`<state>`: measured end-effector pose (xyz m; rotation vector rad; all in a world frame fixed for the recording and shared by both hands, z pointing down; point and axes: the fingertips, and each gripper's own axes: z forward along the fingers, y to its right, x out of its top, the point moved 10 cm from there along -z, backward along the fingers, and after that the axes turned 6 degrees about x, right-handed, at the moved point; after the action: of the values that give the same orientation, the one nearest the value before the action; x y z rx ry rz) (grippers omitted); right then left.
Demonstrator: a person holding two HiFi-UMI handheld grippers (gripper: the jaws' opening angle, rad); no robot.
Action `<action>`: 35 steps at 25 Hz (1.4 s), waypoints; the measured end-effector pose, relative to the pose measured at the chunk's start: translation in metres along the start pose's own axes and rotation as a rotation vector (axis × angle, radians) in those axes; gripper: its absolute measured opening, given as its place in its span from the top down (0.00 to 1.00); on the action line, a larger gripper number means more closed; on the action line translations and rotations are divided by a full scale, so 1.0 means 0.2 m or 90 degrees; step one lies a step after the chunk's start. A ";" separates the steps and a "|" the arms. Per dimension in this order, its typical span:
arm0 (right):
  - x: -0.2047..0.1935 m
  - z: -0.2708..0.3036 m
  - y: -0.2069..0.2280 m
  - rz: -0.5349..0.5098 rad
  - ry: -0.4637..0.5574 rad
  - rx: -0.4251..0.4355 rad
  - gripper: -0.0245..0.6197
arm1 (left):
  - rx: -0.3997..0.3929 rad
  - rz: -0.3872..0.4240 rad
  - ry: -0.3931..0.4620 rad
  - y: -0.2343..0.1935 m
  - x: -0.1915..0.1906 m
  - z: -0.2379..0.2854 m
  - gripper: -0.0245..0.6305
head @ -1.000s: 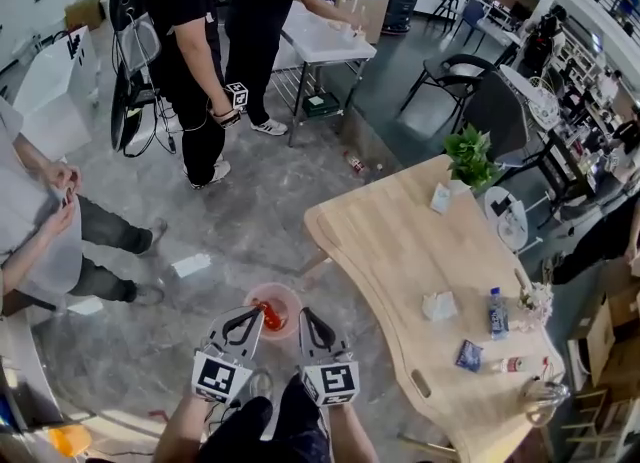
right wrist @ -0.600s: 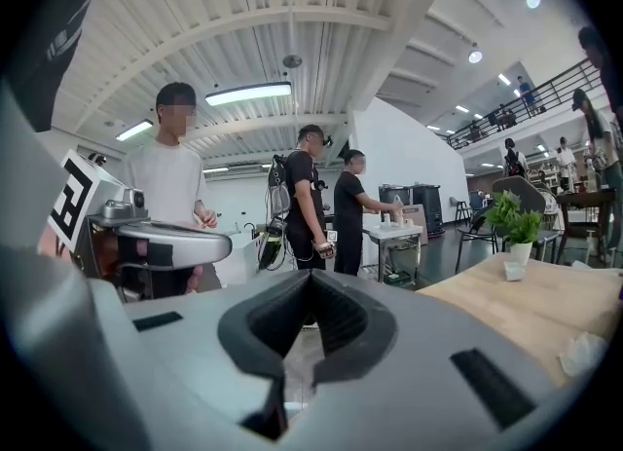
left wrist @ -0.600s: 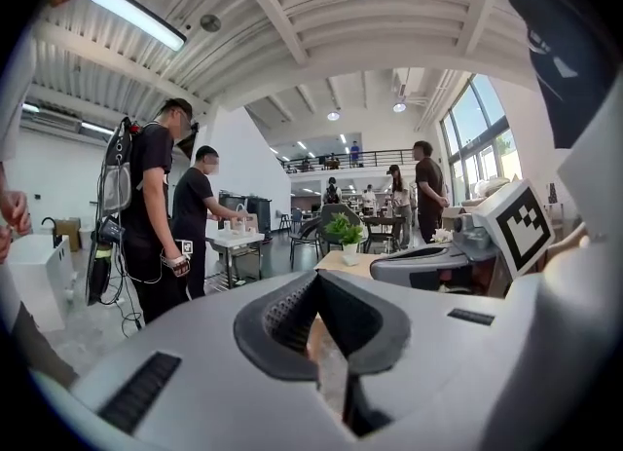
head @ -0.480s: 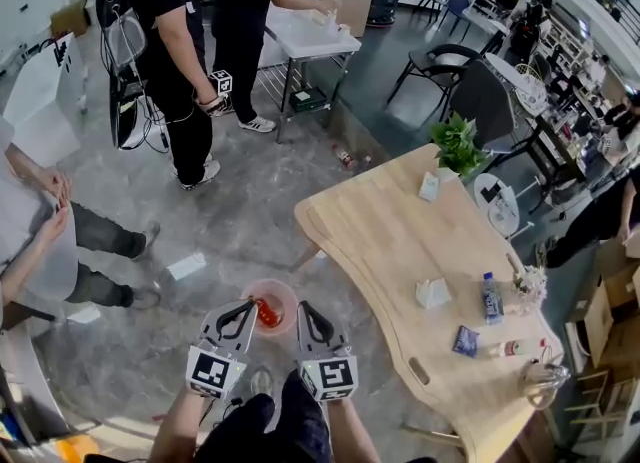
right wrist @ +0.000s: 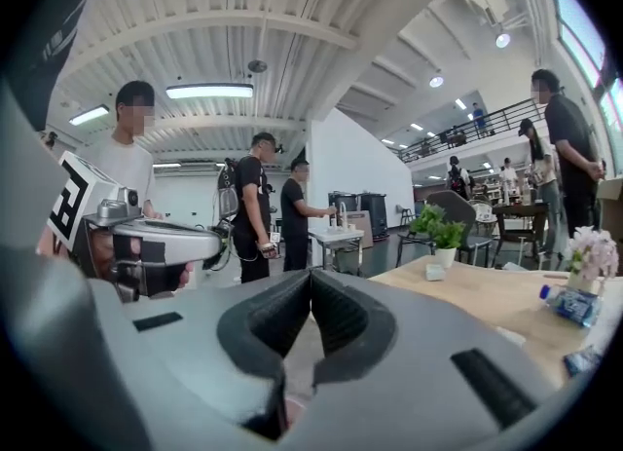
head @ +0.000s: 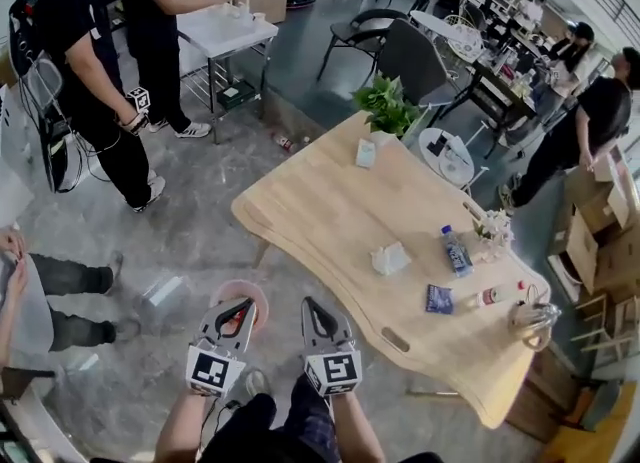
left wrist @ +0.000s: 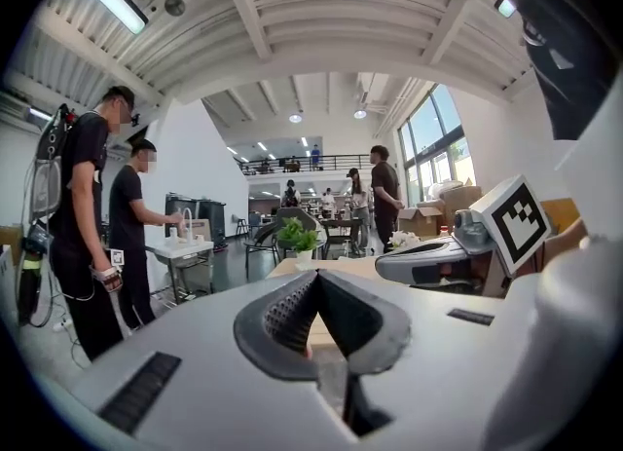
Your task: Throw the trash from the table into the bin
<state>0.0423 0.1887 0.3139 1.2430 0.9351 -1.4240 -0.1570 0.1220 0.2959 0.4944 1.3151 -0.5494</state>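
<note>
Head view showed me both grippers held side by side over the floor, just off the near-left edge of the wooden surface (head: 330,201). The left gripper (head: 246,302) had its jaws pressed together with nothing between them. The left gripper view bore that out: the ribbed pads met at the tip and were empty. The right gripper (head: 307,302) was the same, shut tight on nothing, as its own view also showed.

The trash lay on the surface, well apart from both grippers, gathered toward the surface's right end. A crumpled white paper (head: 390,258) sat nearest to the right gripper, about mid-surface. A clear water bottle (head: 456,251) with a blue label lay to the right of the paper. A blue packet (head: 439,298) rested close to the surface's near edge, and a small pale bottle (head: 490,296) lay just beside it. At the surface's far edge a small white carton (head: 366,153) stood just beside a potted plant (head: 385,106).

The round pink bin (head: 222,291) stood on the floor off the surface's near-left edge, under the left gripper's tips. That gripper covered most of its opening, so I could not tell what it held.
</note>
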 end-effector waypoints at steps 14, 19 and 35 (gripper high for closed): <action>-0.13 -0.33 0.73 0.007 -0.028 -0.147 0.95 | -0.111 0.017 -0.018 0.44 -0.02 0.61 0.95; -0.23 -0.33 0.96 0.008 -0.050 -0.154 0.95 | -0.114 0.011 -0.029 0.54 -0.06 0.80 0.95; -0.58 -0.11 1.43 0.030 -0.122 -0.103 0.95 | -0.062 -0.006 -0.090 0.65 -0.30 1.19 0.95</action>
<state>0.3253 0.1695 0.4402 0.9855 0.8658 -1.3753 0.0967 0.0797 0.4030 0.3625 1.2041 -0.5160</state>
